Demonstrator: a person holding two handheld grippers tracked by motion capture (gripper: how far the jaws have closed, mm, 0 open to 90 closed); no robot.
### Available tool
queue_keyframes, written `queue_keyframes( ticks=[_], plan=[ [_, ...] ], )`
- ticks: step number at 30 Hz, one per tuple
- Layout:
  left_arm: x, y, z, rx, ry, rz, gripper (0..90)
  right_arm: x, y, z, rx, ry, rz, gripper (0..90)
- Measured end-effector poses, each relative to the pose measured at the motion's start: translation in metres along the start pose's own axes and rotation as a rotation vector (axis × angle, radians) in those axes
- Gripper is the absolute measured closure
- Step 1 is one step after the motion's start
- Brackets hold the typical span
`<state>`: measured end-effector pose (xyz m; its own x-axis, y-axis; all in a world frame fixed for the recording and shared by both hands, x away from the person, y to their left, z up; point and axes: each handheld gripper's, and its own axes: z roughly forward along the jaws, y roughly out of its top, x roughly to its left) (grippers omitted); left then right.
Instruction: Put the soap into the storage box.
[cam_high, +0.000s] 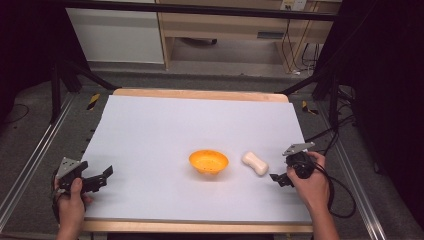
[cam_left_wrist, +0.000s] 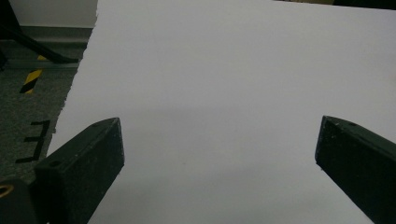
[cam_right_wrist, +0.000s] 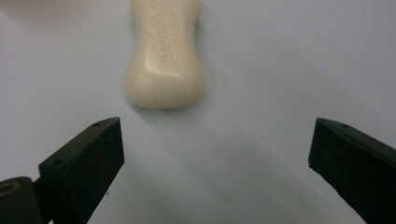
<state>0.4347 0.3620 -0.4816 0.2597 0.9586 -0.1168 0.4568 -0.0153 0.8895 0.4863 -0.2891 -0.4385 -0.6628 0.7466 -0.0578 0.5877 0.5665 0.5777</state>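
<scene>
The soap (cam_high: 255, 163) lies flat on the white desk (cam_high: 165, 125), just beside the orange bowl (cam_high: 208, 161) at the bowl's 3 o'clock, not touching it. The right gripper (cam_high: 278, 179) sits near the soap's 4 o'clock with its jaws spread wide and nothing between them. In the right gripper view the soap (cam_right_wrist: 166, 56) lies ahead of the tips and left of the gap's middle, long axis running away from the camera. The left gripper (cam_high: 102, 176) rests far off at the bowl's 9 o'clock, also wide open and empty.

The main risk, as I judge it, is the offset. A straight advance could bring the left jaw onto the soap's rounded end, nudging it toward the bowl or spinning it. The bar looks smooth and waisted, so a grip on a bulging end may squeeze it out. Closing too shallow could pinch only the tip and drop it over the bowl's rim.
</scene>
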Motion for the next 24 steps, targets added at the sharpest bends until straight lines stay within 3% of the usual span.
queue_keyframes(
  ticks=[9,24],
  plan=[
    [0.000,0.000,0.000,-0.001,-0.003,-0.004,0.8,0.005,0.026,0.005,0.054,0.008,-0.066,3.3],
    [0.000,0.000,0.000,0.000,0.004,0.007,0.8,0.015,0.058,0.015,0.122,0.022,-0.110,0.5]
  ],
)
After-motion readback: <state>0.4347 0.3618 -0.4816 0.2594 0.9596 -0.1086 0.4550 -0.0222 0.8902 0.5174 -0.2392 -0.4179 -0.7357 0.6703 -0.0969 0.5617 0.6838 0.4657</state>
